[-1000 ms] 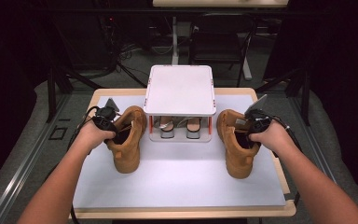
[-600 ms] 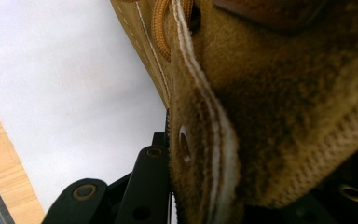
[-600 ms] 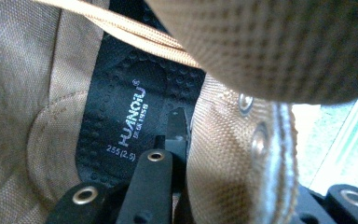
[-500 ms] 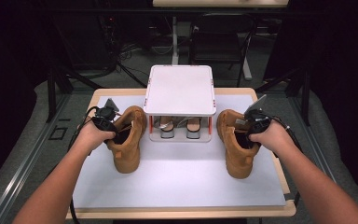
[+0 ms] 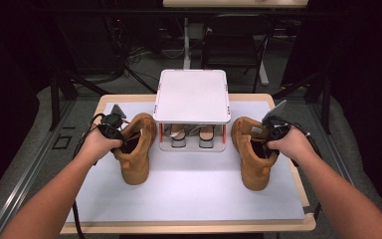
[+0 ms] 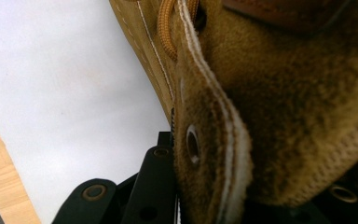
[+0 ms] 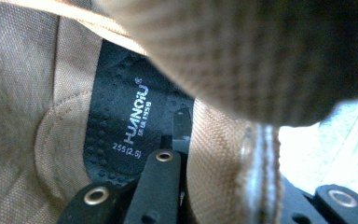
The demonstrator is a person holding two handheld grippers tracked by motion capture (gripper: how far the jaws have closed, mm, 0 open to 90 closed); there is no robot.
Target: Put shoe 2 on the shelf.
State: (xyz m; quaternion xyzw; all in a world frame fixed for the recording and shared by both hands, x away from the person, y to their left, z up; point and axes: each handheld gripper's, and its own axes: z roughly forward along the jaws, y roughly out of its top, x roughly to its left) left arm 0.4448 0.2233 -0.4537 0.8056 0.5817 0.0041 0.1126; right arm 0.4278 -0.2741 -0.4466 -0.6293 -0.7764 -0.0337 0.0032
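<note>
So there are two tan work boots standing upright on the white mat of the counter [image 5: 189, 194], one on each side of a little white shoe rack [image 5: 192, 97] with a pair of shoes tucked under its top shelf.

The left boot [image 5: 135, 149] sits just left of the rack with its toe pointing back toward the person. The left hand-held gripper [image 5: 122, 142] is at its collar, and the jaws have just been closing. In the left gripper view the eyelet flap of that boot [image 6: 214, 154] is sandwiched between the black jaws, so it's clamped on the upper's edge.

Same deal on the other side: the right boot [image 5: 252, 152] stands just right of the rack, and the right hand-held gripper [image 5: 268, 144] has one jaw down inside the opening. Its jaws have just been closing too. In the right gripper view the collar wall [image 7: 223, 154] runs between the jaws, with the black insole label [image 7: 126, 121] visible deeper in.

Both boots are flat on the mat, well apart from each other.
</note>
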